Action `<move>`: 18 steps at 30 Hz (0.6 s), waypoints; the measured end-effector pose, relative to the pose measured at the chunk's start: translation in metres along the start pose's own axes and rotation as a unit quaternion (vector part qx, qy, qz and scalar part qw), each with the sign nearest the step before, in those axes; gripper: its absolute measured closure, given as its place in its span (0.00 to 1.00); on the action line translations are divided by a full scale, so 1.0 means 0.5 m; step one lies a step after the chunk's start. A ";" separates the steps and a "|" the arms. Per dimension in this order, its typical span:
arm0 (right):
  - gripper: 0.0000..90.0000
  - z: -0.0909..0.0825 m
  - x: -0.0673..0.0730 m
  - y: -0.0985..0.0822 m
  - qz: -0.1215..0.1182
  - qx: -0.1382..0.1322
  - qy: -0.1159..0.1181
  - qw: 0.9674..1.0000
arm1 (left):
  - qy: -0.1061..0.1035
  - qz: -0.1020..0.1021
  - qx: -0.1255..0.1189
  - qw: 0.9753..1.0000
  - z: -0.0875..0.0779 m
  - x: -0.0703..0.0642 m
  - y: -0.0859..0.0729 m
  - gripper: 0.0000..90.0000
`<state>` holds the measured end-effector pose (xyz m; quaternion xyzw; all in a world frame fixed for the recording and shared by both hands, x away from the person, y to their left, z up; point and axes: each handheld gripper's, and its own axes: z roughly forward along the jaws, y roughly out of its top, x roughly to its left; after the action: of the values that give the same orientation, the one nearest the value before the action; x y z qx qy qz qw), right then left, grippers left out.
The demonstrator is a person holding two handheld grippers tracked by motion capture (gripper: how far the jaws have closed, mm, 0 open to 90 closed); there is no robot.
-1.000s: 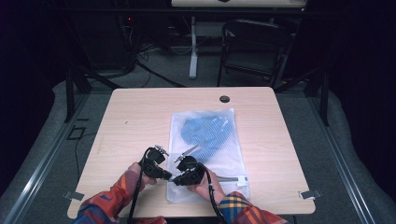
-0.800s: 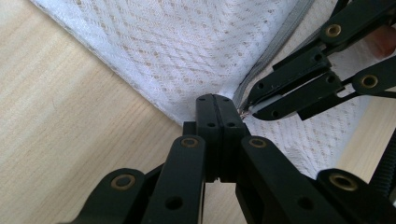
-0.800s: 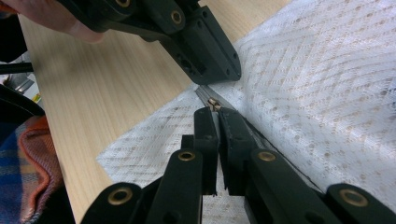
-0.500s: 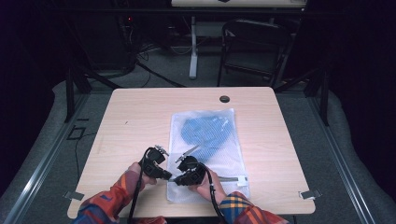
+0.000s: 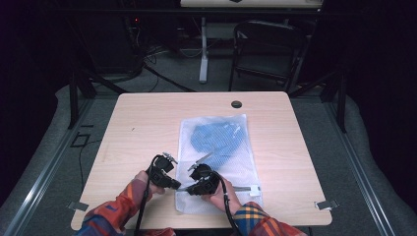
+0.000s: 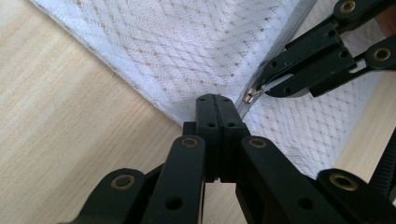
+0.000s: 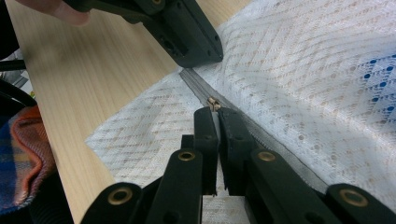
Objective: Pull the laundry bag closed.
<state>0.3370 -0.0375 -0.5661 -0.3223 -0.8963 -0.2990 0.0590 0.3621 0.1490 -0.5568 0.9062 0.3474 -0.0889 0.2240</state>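
Observation:
A white mesh zip bag (image 5: pixel 238 169) lies flat on the wooden table (image 5: pixel 137 132), with a blue garment (image 5: pixel 216 137) inside its far half. At the bag's near left edge the two grippers meet. My left gripper (image 6: pixel 215 99) is shut on the bag's edge fabric, right beside the grey zipper (image 7: pixel 261 135). The right gripper (image 7: pixel 214 112) is shut on the small brass zipper pull (image 7: pixel 214 103), which also shows in the left gripper view (image 6: pixel 252 96). In the high view the left gripper (image 5: pixel 174 184) and right gripper (image 5: pixel 189 188) point at each other, almost touching.
A round cable hole (image 5: pixel 236 104) sits near the table's far edge. Beyond the table stand a dark chair (image 5: pixel 265 49) and a white table leg (image 5: pixel 202 49). Bare wood lies left of the bag and along its right side.

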 end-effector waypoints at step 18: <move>0.97 0.002 0.007 0.000 -0.001 -0.003 -0.012 1.000 | -0.013 0.015 0.006 1.000 0.013 -0.022 0.006 1.00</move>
<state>0.3342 -0.0353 -0.5658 -0.3246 -0.8965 -0.2979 0.0471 0.3558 0.1376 -0.5581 0.9114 0.3306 -0.0989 0.2243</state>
